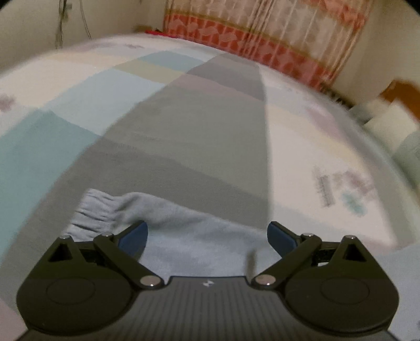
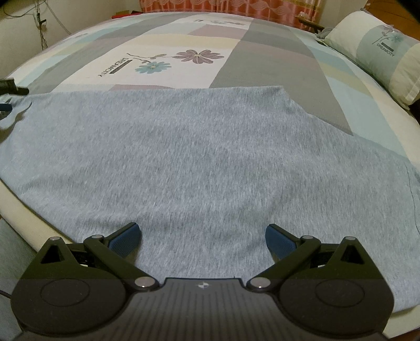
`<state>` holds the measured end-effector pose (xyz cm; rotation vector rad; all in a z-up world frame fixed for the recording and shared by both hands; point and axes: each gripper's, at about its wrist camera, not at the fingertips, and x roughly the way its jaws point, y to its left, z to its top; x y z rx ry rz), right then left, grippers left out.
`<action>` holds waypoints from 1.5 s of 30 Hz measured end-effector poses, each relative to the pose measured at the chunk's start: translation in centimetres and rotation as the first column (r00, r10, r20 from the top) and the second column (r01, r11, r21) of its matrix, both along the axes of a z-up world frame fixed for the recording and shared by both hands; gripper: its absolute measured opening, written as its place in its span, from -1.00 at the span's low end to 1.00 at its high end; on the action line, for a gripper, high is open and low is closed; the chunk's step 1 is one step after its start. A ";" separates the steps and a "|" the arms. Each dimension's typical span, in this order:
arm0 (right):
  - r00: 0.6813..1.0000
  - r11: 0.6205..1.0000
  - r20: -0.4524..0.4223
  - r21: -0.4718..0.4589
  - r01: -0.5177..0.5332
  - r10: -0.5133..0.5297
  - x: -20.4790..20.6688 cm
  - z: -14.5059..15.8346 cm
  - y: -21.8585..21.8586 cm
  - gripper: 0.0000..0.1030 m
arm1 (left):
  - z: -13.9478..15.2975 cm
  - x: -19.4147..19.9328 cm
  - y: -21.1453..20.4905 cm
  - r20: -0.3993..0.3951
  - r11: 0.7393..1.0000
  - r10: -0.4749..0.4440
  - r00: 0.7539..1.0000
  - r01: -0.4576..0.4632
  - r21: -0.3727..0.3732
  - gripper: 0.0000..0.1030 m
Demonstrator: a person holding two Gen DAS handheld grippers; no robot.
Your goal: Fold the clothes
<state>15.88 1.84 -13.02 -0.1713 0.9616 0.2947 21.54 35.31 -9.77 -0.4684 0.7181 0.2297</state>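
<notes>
A light blue-grey knit garment (image 2: 183, 162) lies spread flat across the near part of the bed. My right gripper (image 2: 203, 240) hovers open over its near edge, blue pads wide apart, nothing between them. In the left wrist view, a ribbed cuff end of the same garment (image 1: 168, 225) lies under my left gripper (image 1: 207, 237), which is open too, its pads on either side of the cloth without closing on it. The left gripper's tip (image 2: 6, 106) shows at the garment's far left corner in the right wrist view.
The bed carries a patchwork sheet (image 2: 168, 63) with flower prints and grey, blue and cream panels. A matching pillow (image 2: 380, 52) lies at the right. A patterned curtain (image 1: 262, 34) hangs behind the bed. Cables (image 2: 39, 23) hang on the left wall.
</notes>
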 end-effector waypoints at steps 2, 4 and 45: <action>1.000 1.000 0.003 -0.002 0.000 0.000 0.0 0.0 0.0 1.00 | 0.2 0.1 0.1 0.041 0.997 -0.040 0.998 0.042 -0.068 0.89; 1.000 1.000 0.006 -0.007 0.000 0.001 -0.1 -0.1 0.1 1.00 | -0.1 0.7 0.1 0.049 0.995 -0.063 0.997 0.066 -0.073 0.90; 0.998 1.000 0.050 0.013 -0.028 0.027 -0.8 -0.3 -0.5 1.00 | -2.7 -6.8 -11.2 -0.142 0.910 -0.298 0.944 0.326 0.256 0.93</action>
